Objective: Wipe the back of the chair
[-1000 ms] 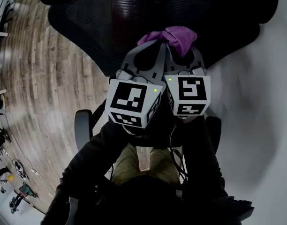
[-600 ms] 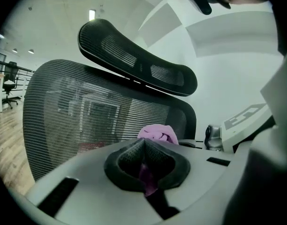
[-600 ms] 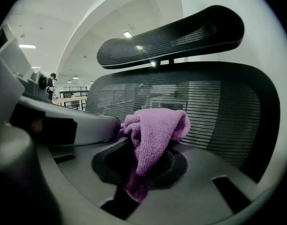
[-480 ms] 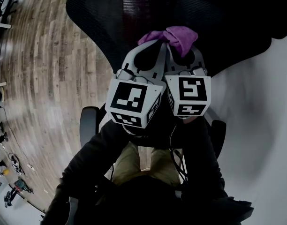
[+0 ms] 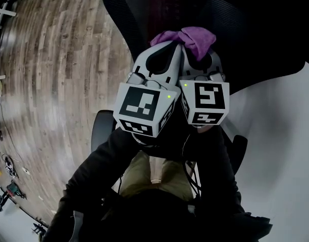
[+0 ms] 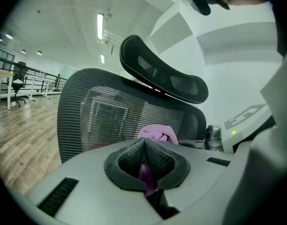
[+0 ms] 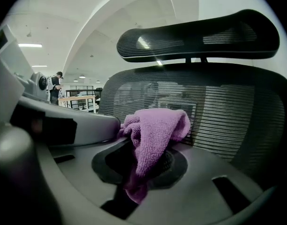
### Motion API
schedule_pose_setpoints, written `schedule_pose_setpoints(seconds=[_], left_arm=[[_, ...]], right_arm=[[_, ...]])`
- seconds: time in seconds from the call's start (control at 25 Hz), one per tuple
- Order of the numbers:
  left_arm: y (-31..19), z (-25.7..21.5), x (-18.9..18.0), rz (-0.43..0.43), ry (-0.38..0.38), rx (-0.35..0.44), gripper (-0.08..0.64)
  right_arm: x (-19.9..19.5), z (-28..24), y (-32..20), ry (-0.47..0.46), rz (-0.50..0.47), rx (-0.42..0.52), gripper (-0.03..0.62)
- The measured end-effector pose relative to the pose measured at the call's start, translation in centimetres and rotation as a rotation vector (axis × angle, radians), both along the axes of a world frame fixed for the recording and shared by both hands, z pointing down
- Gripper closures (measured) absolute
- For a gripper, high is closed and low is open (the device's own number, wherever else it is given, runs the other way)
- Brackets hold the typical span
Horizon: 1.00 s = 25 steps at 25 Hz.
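The black mesh chair back [image 5: 159, 14] fills the top of the head view, its headrest [image 6: 167, 76] above it in the left gripper view. A bunched purple cloth [image 5: 187, 38] lies against the mesh. Both grippers sit side by side just below it. My left gripper [image 5: 169, 48] is shut on a thin corner of the cloth [image 6: 146, 175]. My right gripper [image 5: 196, 53] is shut on the main bunch [image 7: 153, 135], which drapes over its jaws in front of the mesh [image 7: 228, 111]. The headrest [image 7: 200, 34] arches above.
Wood plank floor [image 5: 58, 74] spreads to the left, a pale surface [image 5: 280, 135] to the right. Two black armrests [image 5: 101, 130] [image 5: 239, 150] flank the person's legs. Desks and office chairs [image 6: 19, 76] stand far off; a person [image 7: 54, 86] stands in the distance.
The chair back has slid right and upward in the head view, showing more wood floor at left. Both grippers stay together, shut on the cloth against the mesh.
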State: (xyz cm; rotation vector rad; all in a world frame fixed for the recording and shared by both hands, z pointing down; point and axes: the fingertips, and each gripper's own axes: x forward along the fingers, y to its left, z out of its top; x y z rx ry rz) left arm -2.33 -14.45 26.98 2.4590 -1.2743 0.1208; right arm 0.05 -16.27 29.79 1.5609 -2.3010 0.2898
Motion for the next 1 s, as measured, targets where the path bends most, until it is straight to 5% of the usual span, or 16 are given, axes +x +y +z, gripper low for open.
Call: schedule_pose_setpoints(seconds=[1.0], left_arm=[[-1.5,1.7,-12.4,-0.154,0.029,-0.002,0.551]], right_arm=[[-12.6,1.8,-1.8,0.007,-0.151,-0.006,0.517]])
